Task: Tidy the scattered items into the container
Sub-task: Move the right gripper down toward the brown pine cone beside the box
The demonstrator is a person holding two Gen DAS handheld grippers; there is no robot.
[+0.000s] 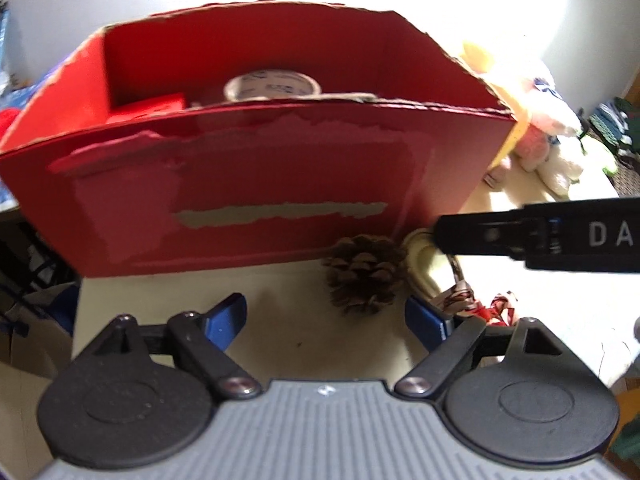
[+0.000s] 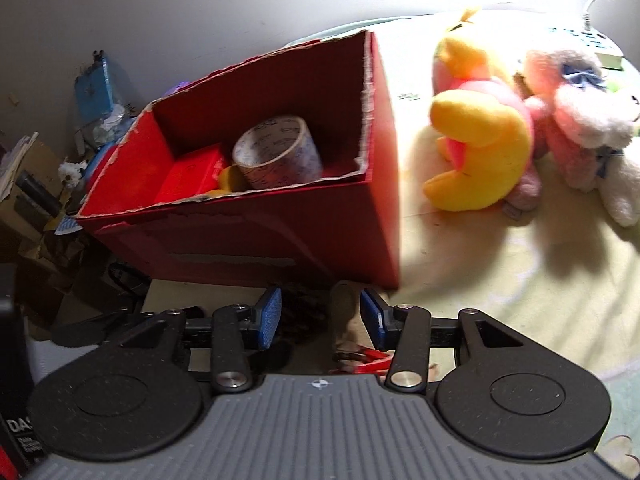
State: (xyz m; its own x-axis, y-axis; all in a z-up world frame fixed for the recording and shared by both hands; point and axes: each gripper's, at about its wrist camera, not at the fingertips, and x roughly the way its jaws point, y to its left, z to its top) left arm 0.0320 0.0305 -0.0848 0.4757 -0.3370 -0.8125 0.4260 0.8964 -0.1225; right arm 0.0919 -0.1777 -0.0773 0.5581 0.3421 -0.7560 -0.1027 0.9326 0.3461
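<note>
A torn red cardboard box (image 1: 248,184) stands on the cream table straight ahead. Inside it lie a tape roll (image 2: 276,154), a small red box (image 2: 192,176) and something yellow (image 2: 230,180). In front of the box sits a brown pine cone (image 1: 364,274), and beside it a pale ornament (image 1: 420,264) with a red-and-white ribbon (image 1: 484,308). My left gripper (image 1: 326,316) is open, the cone just ahead between its fingers. My right gripper (image 2: 322,318) is open, low over the cone (image 2: 300,312) and ornament (image 2: 344,312). In the left wrist view it (image 1: 438,236) reaches in from the right.
A yellow plush toy (image 2: 476,140) and a pink-and-white one (image 2: 580,120) lie on the table to the right of the box. Beyond the table's left edge (image 2: 152,292) is floor clutter of cartons and papers (image 2: 36,184). A keypad device (image 2: 584,40) sits far right.
</note>
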